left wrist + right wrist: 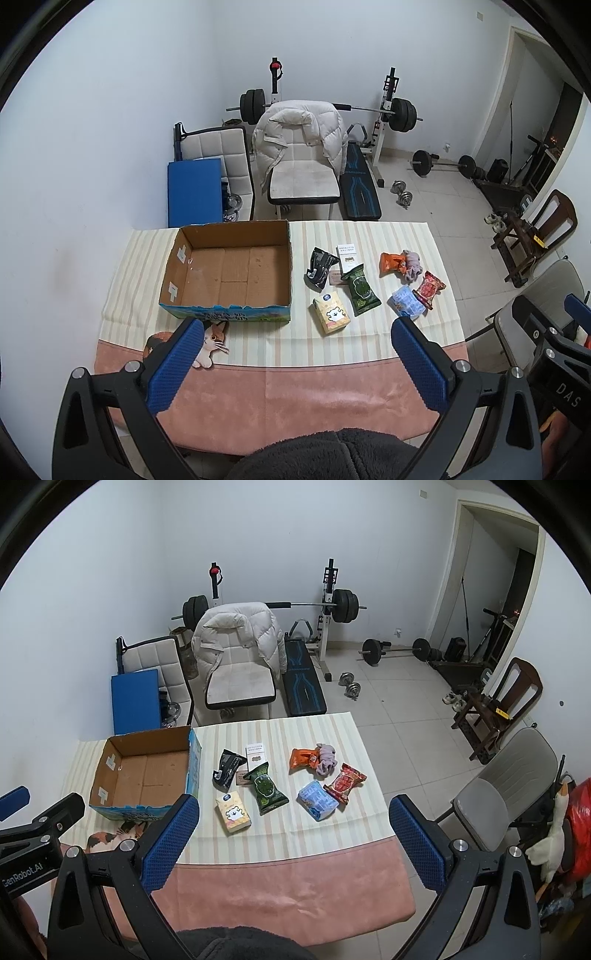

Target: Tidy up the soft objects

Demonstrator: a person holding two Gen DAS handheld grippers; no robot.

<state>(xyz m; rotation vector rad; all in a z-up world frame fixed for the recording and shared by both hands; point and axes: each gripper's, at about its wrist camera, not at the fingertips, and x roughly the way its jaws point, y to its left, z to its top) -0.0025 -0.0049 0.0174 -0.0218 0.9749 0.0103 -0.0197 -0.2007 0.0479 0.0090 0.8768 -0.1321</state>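
Note:
An open cardboard box (227, 267) (142, 771) stands empty at the table's left. Right of it lie soft packs: a yellow tissue pack (331, 312) (233, 811), a green pack (360, 290) (266, 788), a black pouch (320, 266) (228, 768), a blue pack (406, 302) (317, 799), a red pack (430, 286) (345, 780), an orange pack (392, 262) (303, 757) and a purple cloth (413, 265) (325, 760). A cat plush (210, 341) (118, 834) lies before the box. My left gripper (297, 363) and right gripper (291, 840) are open and empty above the near table edge.
A white card box (348, 254) (256, 753) lies behind the packs. The table has a striped cloth (369, 343) and pink cloth (295, 398). Behind the table stand a white chair with a jacket (301, 155), a weight bench and barbells. A grey chair (509, 786) stands at the right.

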